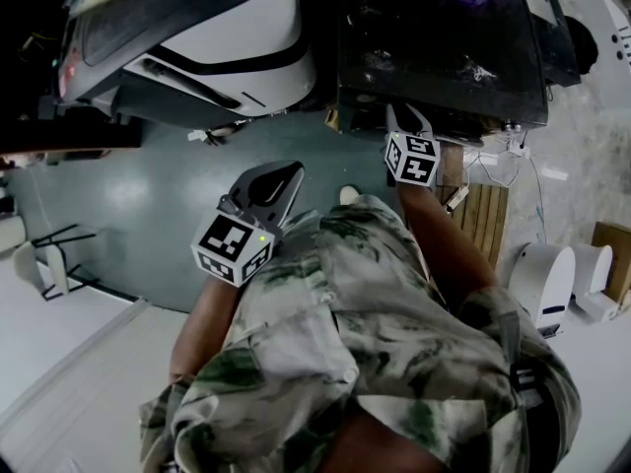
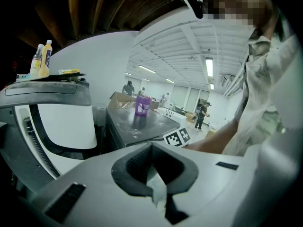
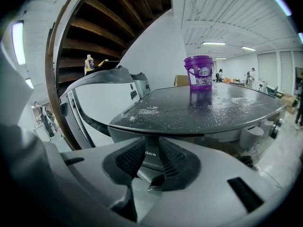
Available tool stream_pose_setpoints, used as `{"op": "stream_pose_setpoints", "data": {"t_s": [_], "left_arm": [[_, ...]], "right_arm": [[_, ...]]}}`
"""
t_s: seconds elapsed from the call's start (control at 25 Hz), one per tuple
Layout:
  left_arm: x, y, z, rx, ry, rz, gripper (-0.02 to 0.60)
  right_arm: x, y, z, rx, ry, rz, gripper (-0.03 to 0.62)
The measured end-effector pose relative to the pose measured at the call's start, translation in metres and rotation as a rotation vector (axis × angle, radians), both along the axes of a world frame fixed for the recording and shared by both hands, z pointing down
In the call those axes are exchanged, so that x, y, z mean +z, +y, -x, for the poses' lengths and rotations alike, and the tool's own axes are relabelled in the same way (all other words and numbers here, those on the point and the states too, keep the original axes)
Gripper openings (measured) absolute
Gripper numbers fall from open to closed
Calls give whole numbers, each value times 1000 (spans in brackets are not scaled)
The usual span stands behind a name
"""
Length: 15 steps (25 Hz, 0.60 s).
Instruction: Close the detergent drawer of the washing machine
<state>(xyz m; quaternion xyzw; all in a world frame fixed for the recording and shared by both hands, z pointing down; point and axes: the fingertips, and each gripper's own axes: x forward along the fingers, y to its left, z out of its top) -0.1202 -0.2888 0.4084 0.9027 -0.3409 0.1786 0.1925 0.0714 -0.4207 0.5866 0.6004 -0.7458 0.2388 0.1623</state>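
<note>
Big bright hall with a white ribbed ceiling and a grey-green floor (image 1: 138,195), seen from over the shoulder of a person in a camo shirt (image 1: 365,304). Dark-topped washing machine (image 3: 208,109) sits straight ahead, its lid dusted with white specks, and a purple bucket (image 3: 200,71) stands upright on it toward the far side. Off to the left there's a second machine (image 3: 102,103) with a white front and a yellow-capped bottle (image 3: 88,63) on top. The right gripper (image 3: 151,141) is parked right at the front of the dark-topped washer, just below the lid edge, with its jaws standing partly apart. Through the gap you can read "dea" on a grey panel, which I think is the front of the detergent drawer (image 3: 150,157), near the machine's front left corner. Honestly can't tell from this angle whether the pads actually touch it, or whether it sits flush or sticks out. The left gripper (image 2: 151,145) hangs back, lower and off to the left over the bare floor, well apart from both machines, with its pads meeting at the tips and nothing between them. From its own view, the right gripper's marker cube (image 2: 177,136) shows just beside the washer's near edge.
</note>
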Motion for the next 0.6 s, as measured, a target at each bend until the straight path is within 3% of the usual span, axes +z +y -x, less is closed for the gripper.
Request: {"op": "stream_pose_setpoints", "data": {"t_s": [0.32,0.4,0.6], "left_arm": [[1,-1,0,-6,-4,5,23],[1,0,1,-10,-4,8,23],[2,4,6,-18,0,12,23]], "right_arm": [[2,-6,-1,15,-3,-4,115],[2,-8,-3,27,-6,-2,71],[2,-7,-1,13,-4,-7,92]]}}
